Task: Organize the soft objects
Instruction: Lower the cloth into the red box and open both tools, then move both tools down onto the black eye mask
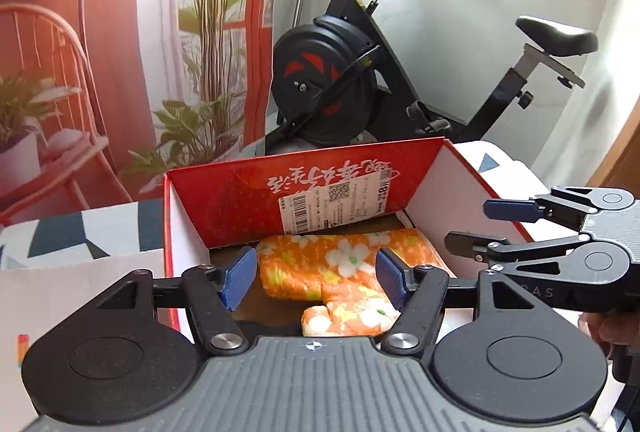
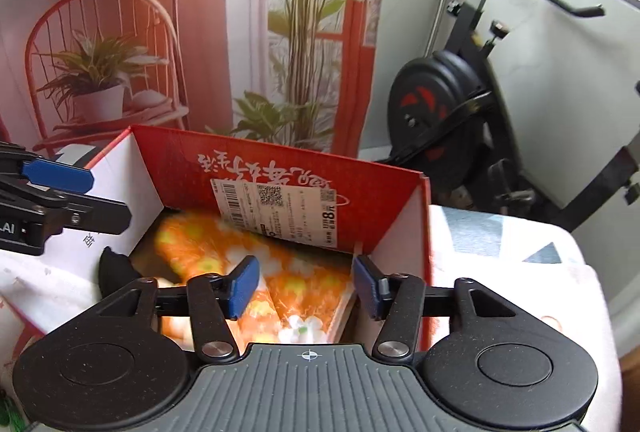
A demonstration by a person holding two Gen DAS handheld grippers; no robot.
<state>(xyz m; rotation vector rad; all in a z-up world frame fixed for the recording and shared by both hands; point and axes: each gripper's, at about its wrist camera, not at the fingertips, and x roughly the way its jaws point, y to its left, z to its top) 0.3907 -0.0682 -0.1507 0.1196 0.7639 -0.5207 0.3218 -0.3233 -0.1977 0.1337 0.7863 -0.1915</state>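
**Orange floral cloth lies in the red box, both grippers spread above it**

The orange fabric bundle printed with white and yellow flowers (image 1: 340, 280) lies on the floor of the open red cardboard box with white inner walls (image 1: 188, 228), folded into a thick pad with a smaller rolled part at its near end. In the right wrist view the same cloth (image 2: 304, 284) is blurred but fills most of the box bottom. A white printed shipping label with barcode and QR code (image 1: 320, 207) is stuck to the box's far red wall.

The left gripper (image 1: 316, 278) hovers over the near edge of the box, its blue-padded fingers (image 1: 240, 276) wide apart on either side of the cloth, holding nothing. The right gripper (image 2: 306, 286) hangs over the box too, fingers likewise apart and empty.

The box rests on a white cloth with grey and blue triangles (image 1: 76, 232). Behind it stands a black exercise bike with red flywheel marks (image 1: 340, 79), beside a printed backdrop of plants and a red chair (image 1: 120, 31).
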